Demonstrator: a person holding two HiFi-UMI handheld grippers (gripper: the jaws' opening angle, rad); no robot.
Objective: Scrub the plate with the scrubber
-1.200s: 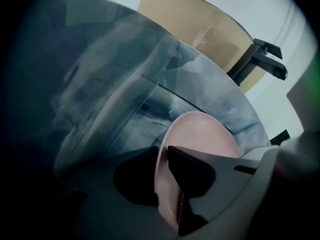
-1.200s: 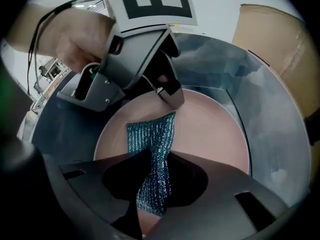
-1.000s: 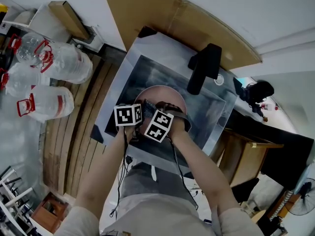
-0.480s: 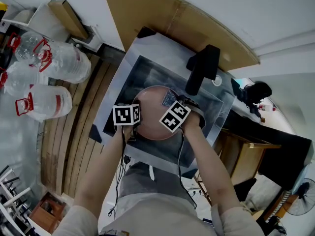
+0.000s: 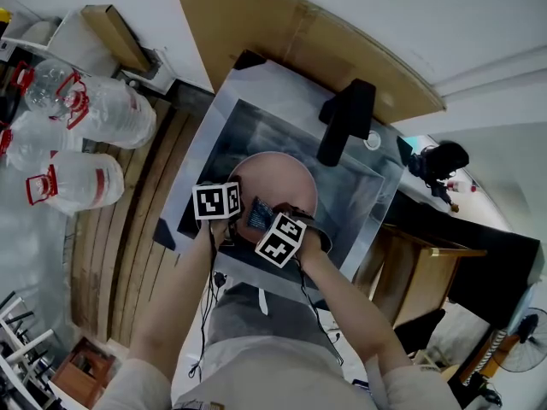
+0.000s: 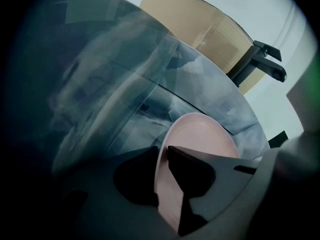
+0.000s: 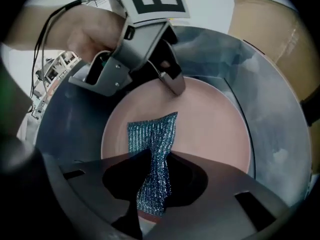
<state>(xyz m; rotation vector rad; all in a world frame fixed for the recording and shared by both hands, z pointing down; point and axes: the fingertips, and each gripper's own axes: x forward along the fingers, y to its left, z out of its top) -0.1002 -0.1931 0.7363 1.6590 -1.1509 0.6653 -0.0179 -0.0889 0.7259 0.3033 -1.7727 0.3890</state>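
While the left gripper (image 6: 163,148) clamps the pink plate (image 6: 205,134) by its rim, the right gripper (image 7: 159,153) pinches the scrubber (image 7: 150,131), whose free end lies against the plate's face.

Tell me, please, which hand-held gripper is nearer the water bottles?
Left. The left hand-held gripper clamps the plate rim on the side toward the bottles; the right hand-held gripper, holding the scrubber, is farther over the plate.

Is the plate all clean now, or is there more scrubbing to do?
Done: the left gripper grips the pink plate by its rim in the sink, and the right gripper holds the scrubber. In hand: the scrubber looks pressed on the plate's face. Left: I can't tell how much scrubbing remains.
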